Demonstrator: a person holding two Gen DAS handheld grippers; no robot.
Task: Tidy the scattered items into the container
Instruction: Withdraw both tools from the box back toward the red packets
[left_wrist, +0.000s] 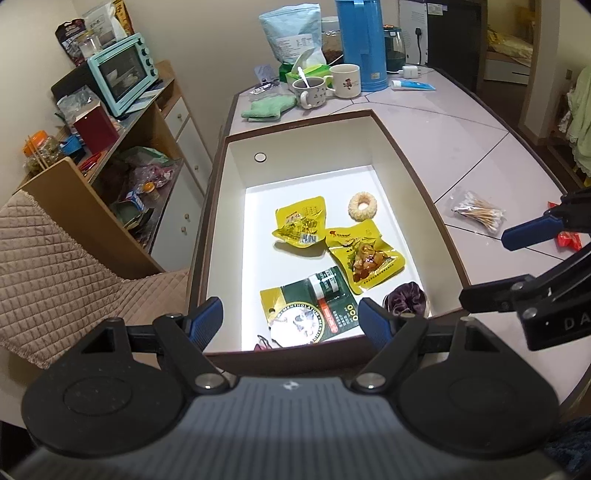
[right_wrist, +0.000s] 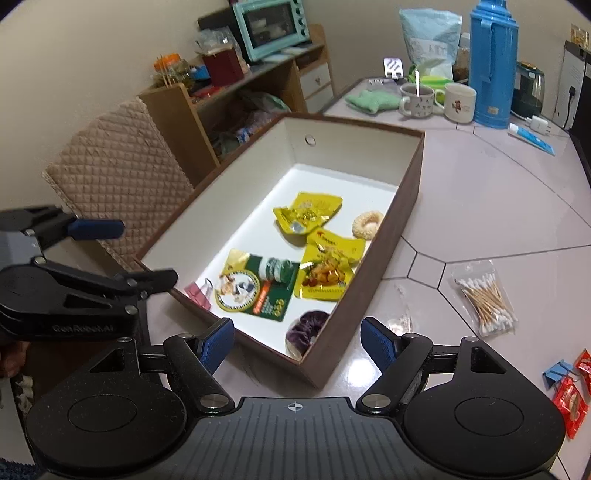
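Both grippers released, nothing held: left gripper over box near end, right gripper at box corner.

Remaining outside: cotton swab bag, red packets, blue clip, possibly small clear wrapper, view poor.

Risks: thin slippery bag sliding on glossy tabletop; finger striking box rim.

Cluttered kitchen corner: thermos, mugs, shelf with oven.

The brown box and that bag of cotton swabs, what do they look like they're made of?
Brown box: probably rigid cardboard; thin straight walls, matte brown outside, smooth white lining inside. Cotton swabs: pale tan sticks, likely wood or bamboo, with white fluffy tips, packed in a clear glossy plastic bag that wrinkles and glints.
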